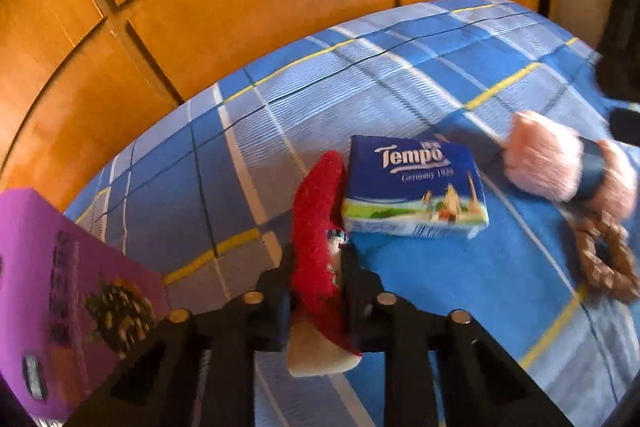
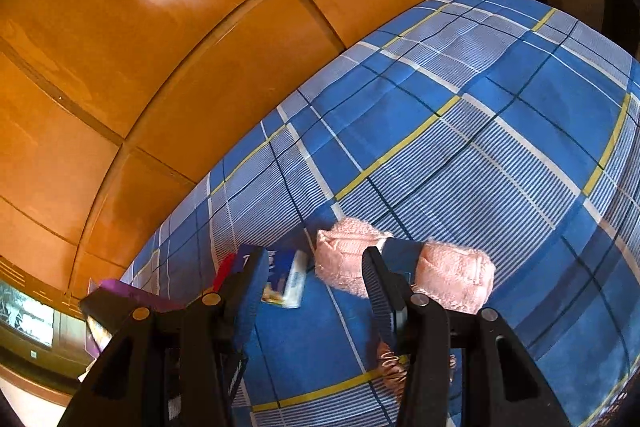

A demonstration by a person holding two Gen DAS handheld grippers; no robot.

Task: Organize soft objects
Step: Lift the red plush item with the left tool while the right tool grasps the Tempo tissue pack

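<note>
In the left wrist view my left gripper (image 1: 316, 261) is shut on a red fuzzy plush piece (image 1: 316, 211) with a white lower end, just above the blue plaid bedsheet (image 1: 400, 75). A blue Tempo tissue pack (image 1: 416, 187) lies right beside it. Further right lie a pink fluffy roll with a dark blue band (image 1: 544, 159) and a brown braided ring (image 1: 604, 259). In the right wrist view my right gripper (image 2: 316, 277) stands open over the sheet, nothing between its fingers. The pink roll (image 2: 344, 255) lies just beyond its right finger; the tissue pack (image 2: 290, 281) shows in the gap.
A purple printed box (image 1: 60, 287) stands at the left edge of the bed, also seen as the purple box (image 2: 124, 293) in the right wrist view. Orange wooden panelling (image 1: 240, 7) runs along the far side of the bed. The braided ring (image 2: 394, 367) is partly hidden behind the right finger.
</note>
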